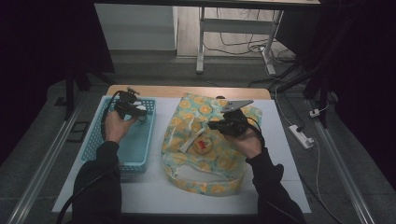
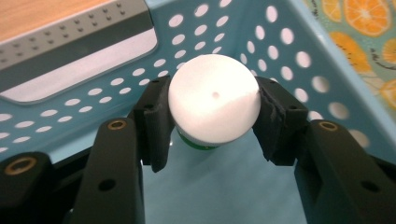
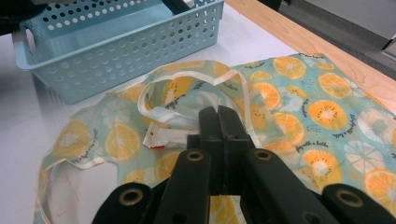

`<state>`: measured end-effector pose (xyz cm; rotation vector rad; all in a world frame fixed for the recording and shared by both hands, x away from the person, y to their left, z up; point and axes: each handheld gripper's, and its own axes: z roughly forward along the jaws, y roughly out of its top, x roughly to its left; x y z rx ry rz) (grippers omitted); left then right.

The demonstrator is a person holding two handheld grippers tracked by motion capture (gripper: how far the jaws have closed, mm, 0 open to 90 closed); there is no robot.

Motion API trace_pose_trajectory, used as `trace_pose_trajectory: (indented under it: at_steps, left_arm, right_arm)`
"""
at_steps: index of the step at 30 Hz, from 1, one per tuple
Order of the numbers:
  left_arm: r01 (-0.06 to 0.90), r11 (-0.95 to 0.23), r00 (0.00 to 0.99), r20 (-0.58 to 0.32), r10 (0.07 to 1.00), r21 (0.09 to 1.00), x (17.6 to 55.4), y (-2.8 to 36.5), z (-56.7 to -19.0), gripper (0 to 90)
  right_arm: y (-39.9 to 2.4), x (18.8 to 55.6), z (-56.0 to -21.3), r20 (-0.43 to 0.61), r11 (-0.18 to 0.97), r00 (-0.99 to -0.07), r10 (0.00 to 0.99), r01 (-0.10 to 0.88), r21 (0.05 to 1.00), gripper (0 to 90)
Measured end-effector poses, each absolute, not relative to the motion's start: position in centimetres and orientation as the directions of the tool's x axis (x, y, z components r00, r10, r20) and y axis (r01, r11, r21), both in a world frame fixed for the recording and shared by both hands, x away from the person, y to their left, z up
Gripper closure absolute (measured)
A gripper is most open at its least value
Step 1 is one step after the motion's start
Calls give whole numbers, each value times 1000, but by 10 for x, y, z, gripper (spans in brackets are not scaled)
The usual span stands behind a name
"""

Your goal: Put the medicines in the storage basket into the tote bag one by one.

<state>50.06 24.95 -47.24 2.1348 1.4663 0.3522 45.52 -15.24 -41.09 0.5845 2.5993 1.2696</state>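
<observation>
Closest on the table (image 1: 280,154): bag (image 3: 327,112), flat and slack, mouth barely gaping, handle loop loose. Could snag that loop on anything brought in low, dragging the cloth and closing the mouth. Just at the mouth, packet (image 3: 166,138); could get knocked away or buried by a careless drop. Above it, right tongs (image 3: 218,112), pressed together, seemingly on nothing, so not holding the mouth open; likely trouble if something round has to go in one-handed.

Farther off, basket (image 2: 280,46), beside the bag. Inside it, toward the far end, left tongs (image 1: 138,113) pinching cap (image 2: 214,102), white and domed, with green bottle (image 2: 196,145) under it. Grips only the smooth rounded edge, from the sides: could slip out on the lift, or pull the cap off if loose and leave the bottle behind. Sits close to the perforated wall too; could catch the basket's rim on the way up, tip the basket, or swing the hanging weight into the bag's edge.
</observation>
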Motion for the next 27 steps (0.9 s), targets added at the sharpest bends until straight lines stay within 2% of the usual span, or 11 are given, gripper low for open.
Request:
trace_pose_trajectory:
  at_steps: [14,27]
  left_arm:
    - [757,-294,426,-98,899,583,473,252,-448,507]
    - [711,-355,508,-94,856,608,441,244,-426,507]
  right_arm:
    - [-154,456,-410,4,544,-900,435,266,796,900]
    - [-151,455,-411,3,552,-903,429,265,791,900]
